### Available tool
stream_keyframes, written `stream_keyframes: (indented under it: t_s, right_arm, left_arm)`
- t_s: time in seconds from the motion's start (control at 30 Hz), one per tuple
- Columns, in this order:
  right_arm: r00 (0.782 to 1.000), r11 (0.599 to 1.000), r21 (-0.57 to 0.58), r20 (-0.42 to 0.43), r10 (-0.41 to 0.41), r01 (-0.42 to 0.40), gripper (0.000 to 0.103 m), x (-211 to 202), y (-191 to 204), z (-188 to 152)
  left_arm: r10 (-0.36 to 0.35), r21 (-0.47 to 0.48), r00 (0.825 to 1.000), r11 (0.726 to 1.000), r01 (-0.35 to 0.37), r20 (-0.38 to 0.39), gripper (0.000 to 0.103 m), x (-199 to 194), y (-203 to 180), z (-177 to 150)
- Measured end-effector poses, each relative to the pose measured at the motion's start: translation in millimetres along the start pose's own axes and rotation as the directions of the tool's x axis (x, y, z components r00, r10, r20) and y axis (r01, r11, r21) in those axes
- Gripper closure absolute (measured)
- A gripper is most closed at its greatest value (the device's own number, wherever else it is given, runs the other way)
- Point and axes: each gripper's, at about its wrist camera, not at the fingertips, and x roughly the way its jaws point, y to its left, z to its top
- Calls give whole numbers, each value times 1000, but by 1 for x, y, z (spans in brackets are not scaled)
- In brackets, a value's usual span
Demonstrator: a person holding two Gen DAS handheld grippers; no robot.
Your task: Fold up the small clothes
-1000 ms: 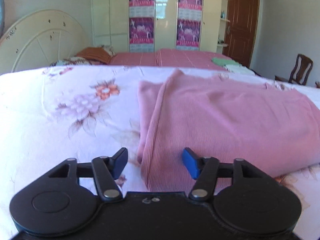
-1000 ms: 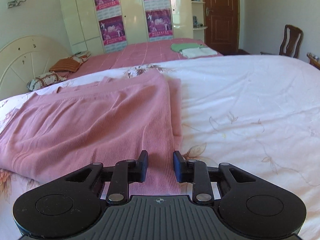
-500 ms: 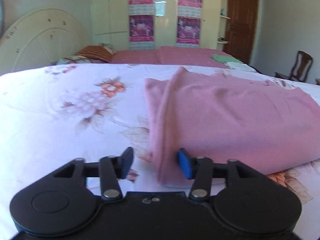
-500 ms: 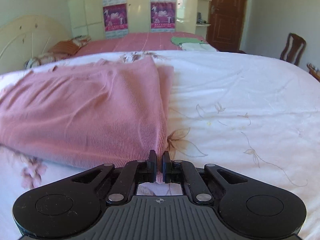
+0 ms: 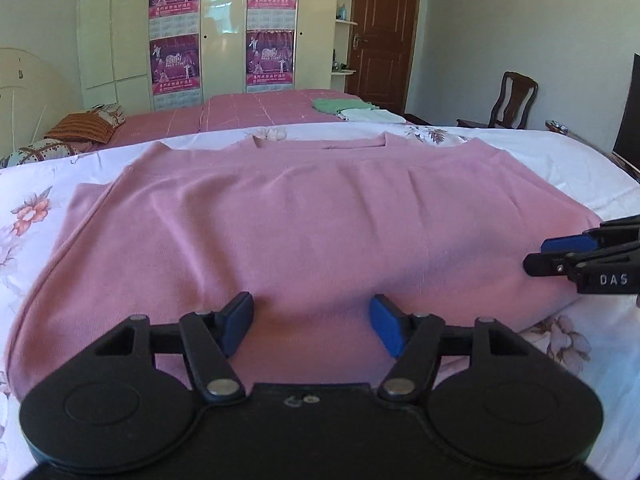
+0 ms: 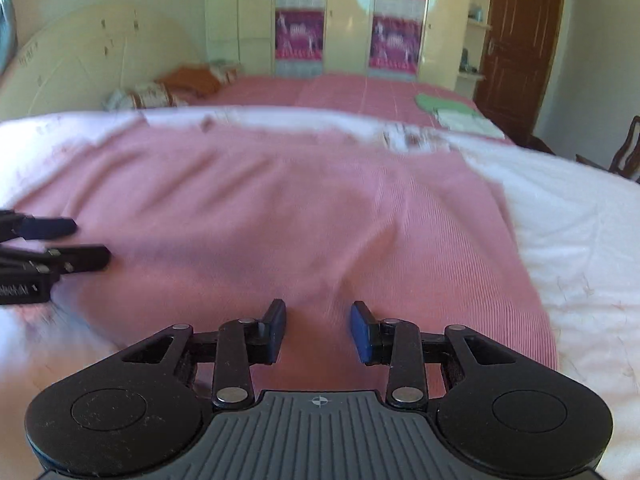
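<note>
A pink ribbed knit top (image 5: 304,224) lies flat on the floral bedsheet (image 5: 32,208), neckline at the far edge and sleeves folded in. It also fills the right wrist view (image 6: 280,216), which is blurred. My left gripper (image 5: 312,326) is open and empty, just above the garment's near hem. My right gripper (image 6: 319,330) is open and empty over the hem further right. It shows at the right edge of the left wrist view (image 5: 560,254). The left gripper shows at the left edge of the right wrist view (image 6: 68,240).
Beyond this bed stands a second bed with a pink cover (image 5: 256,114), holding folded green and white clothes (image 5: 356,110) and pillows (image 5: 80,130). A wardrobe with posters (image 5: 224,28), a brown door (image 5: 384,36) and a wooden chair (image 5: 516,98) line the far wall.
Both grippers have moved from the garment's side edges to its near hem, facing the neckline. The right gripper, shut on the right edge before, has opened and let go. The left stays open.
</note>
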Motion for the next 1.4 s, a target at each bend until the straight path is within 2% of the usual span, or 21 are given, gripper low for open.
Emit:
stream_keyframes:
  t_s: [0.1,0.17,0.27,0.3,0.37,0.4,0.5,0.57,0.63,0.7,0.8,0.83,0.9,1.03,1.1,1.17,1.23,1.27,1.3,1.37,1.4]
  right_arm:
    - [1000,1000,-12,-4,-5,5,69,-15,-13,1]
    - [998,999,29,45,-36,35,69,-30,-31,-2]
    - [991,992,47,-63,-118,121,69,-13,-58,-16]
    - [995,993,69,-36,-91,93,69,-16,-64,-19]
    - [995,992,80,-35,-99,101,69,-25,-66,-16]
    - [994,990,89,0,-108,107,69,-34,-64,-15]
    - [989,986,105,52,-135,129,69,-50,-64,-19]
    - [981,974,112,-32,-194,196,69,-38,-71,-28]
    - [981,974,124,-32,-189,191,69,-35,-74,-33]
    - [984,973,144,-18,-177,178,69,-43,-72,-26]
    - [986,978,162,74,-146,133,69,-51,-66,-8]
    - [986,978,161,88,-145,129,69,-47,-62,1]
    - [991,983,173,104,-85,66,69,-29,-51,26]
    - [996,987,158,88,-5,-9,69,15,-14,58]
    - [998,990,135,45,39,-45,69,38,-2,61]
    - [1000,995,100,15,0,-1,69,49,-4,56]
    - [998,987,150,26,-52,47,69,41,-34,46]
    - [994,981,164,24,-108,102,69,35,-49,43]
    - [985,973,165,21,-169,164,69,28,-65,36]
    - [990,970,201,14,-144,138,69,25,-89,25]
    - [992,971,206,27,-126,118,69,24,-93,23]
  left_arm:
    - [61,3,998,998,-61,28,39,-25,26,-11]
    - [107,-28,994,994,-107,-13,36,-26,52,-25]
    - [98,-91,995,991,-97,9,35,-36,77,-32]
    - [117,-89,993,989,-116,10,37,-40,79,-30]
    - [141,-94,989,986,-138,36,37,-49,80,-27]
    - [155,-94,987,984,-150,45,36,-53,81,-24]
    - [177,-109,984,978,-179,-28,35,-43,85,-25]
    - [171,-109,985,979,-173,-27,34,-41,86,-30]
    - [181,-113,983,976,-184,-37,36,-45,83,-24]
    - [166,-128,986,979,-161,27,34,-56,78,-11]
    - [102,-127,990,988,-89,98,33,-46,64,21]
    - [61,-123,993,991,-49,97,30,-34,56,33]
    - [-2,-87,996,996,10,85,30,-5,32,51]
    - [-96,-13,995,995,96,27,30,50,-13,61]
    - [-75,-13,997,997,75,20,30,63,-16,56]
    - [-55,-46,998,997,57,28,30,60,-1,49]
    - [15,-78,1000,997,-13,24,27,53,24,39]
    - [49,-105,998,993,-46,29,28,50,38,32]
    - [43,-145,998,989,-38,35,28,50,52,27]
    - [22,-192,998,981,-9,66,29,49,61,25]
    - [32,-176,998,984,-20,61,28,51,58,26]
